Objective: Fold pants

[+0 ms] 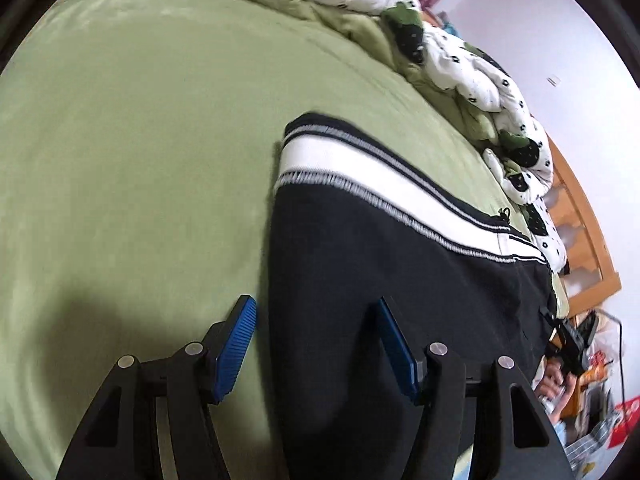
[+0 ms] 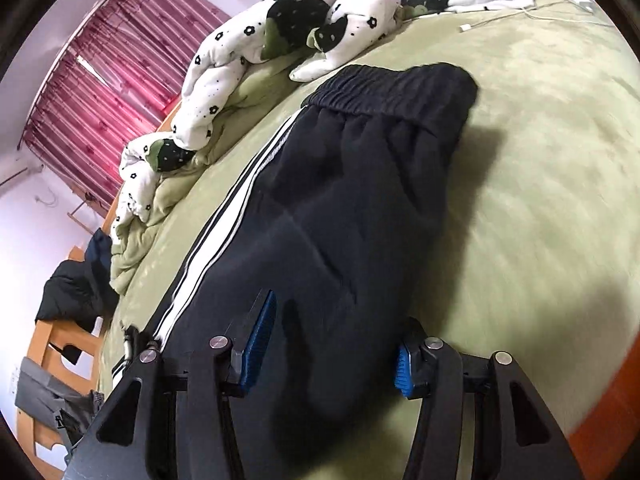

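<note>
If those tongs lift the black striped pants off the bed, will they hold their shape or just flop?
Probably flop: the pants lie in soft creases on the green bedspread. The gathered waistband looks thick, so that end may hang heavier.

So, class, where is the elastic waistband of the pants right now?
In the right wrist view the waistband lies at the far end of the pants, flat on the green bedspread, just right of the flower-print quilt.
</note>
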Motion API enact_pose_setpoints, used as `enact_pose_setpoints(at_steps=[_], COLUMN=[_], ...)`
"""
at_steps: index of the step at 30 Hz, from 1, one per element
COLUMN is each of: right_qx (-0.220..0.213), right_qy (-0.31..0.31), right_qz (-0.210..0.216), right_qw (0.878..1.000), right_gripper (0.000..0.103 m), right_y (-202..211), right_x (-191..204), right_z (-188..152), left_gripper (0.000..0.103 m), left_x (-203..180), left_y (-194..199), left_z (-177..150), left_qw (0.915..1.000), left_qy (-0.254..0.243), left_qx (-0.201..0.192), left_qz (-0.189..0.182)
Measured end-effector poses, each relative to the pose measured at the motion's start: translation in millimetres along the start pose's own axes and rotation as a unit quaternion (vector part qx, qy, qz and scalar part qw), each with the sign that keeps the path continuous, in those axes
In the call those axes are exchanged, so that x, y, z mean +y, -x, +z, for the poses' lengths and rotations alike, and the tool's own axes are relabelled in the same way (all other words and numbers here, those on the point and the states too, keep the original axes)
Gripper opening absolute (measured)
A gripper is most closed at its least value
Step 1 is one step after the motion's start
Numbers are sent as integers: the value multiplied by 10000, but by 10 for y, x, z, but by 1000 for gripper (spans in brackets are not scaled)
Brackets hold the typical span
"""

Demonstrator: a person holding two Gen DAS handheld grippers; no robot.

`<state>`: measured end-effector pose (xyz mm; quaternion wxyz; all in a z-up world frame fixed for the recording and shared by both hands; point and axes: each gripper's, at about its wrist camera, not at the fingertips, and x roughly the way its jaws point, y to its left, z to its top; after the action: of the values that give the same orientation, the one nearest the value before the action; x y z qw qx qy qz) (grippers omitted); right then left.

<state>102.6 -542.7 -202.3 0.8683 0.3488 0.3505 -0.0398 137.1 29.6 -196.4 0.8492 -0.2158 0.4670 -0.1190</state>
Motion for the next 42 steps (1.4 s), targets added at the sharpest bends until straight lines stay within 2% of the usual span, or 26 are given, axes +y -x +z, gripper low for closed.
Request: enact_pose_setpoints(at_steps=[3, 6, 7, 8, 10, 12, 14, 19, 22, 24, 27, 30, 32, 34, 35, 36, 38, 39, 41, 42], right_qx=[93, 88, 112, 148, -38, -477, -697, -1058, -1163, -1195, -1048, -715, -416, -29, 90, 179, 228, 326, 578, 709], right_qy=[259, 364, 398, 462, 710, 1133, 1288, 1308, 1413, 1531, 1659, 1904, 2051, 2111, 2055, 1977, 1797, 1708, 1594, 1583], right_qz=[-109, -169, -220, -354, -553, -741, -816, -562, -277, 118, 712, 977, 966, 755, 488, 426, 467, 676, 932, 979], right_qw=[9996, 9992, 9989, 9982, 9959, 9896, 9858, 9841, 9827, 9809, 9780, 9742, 9731, 9745, 9774, 9792, 9823, 9824, 9811, 9800], right_gripper=[53, 54, 48, 31, 17, 15, 14, 14, 14, 14, 14, 14, 14, 14, 15, 15, 16, 16, 18, 20], right_y=[-164, -283, -320, -349, -281, -98, 17, 294, 419, 462, 393, 69, -215, -593, -770, -858, -910, -884, -814, -750], right_x=[84, 136, 155, 195, 355, 643, 867, 1462, 1857, 2116, 2409, 2612, 2640, 2577, 2488, 2401, 2186, 2058, 1915, 1856], right_z=[137, 258, 287, 313, 342, 325, 325, 451, 480, 462, 354, 102, -60, -253, -335, -381, -462, -488, -531, -575], left_gripper=[58, 58, 52, 33, 21, 16, 13, 12, 10, 10, 10, 10, 11, 12, 13, 15, 25, 30, 59, 60], left_x=[-41, -33, -33, -42, -66, -158, -277, -287, -238, -155, 104, 437, 699, 944, 1038, 1099, 1245, 1292, 1340, 1346], left_y=[-121, -213, -234, -233, -202, -120, 8, 332, 536, 734, 1071, 1251, 1237, 1072, 986, 916, 808, 793, 784, 799], left_z=[111, 231, 268, 288, 296, 306, 339, 527, 625, 696, 885, 1011, 1051, 1044, 1015, 986, 864, 806, 694, 657], left_qw=[9997, 9989, 9981, 9978, 9976, 9985, 9987, 9951, 9945, 9953, 9968, 9949, 9930, 9921, 9915, 9909, 9896, 9893, 9872, 9858], left_qy=[-180, 71, 227, 300, 359, 279, 209, 421, 409, 368, 223, 220, 297, 464, 552, 614, 745, 785, 894, 937], left_qx=[114, 261, 336, 348, 296, 143, -13, -213, -308, -450, -761, -929, -958, -793, -718, -688, -634, -625, -587, -569], left_qz=[-101, -375, -470, -487, -511, -456, -473, -866, -915, -770, -120, 317, 617, 859, 935, 980, 1057, 1058, 1184, 1274])
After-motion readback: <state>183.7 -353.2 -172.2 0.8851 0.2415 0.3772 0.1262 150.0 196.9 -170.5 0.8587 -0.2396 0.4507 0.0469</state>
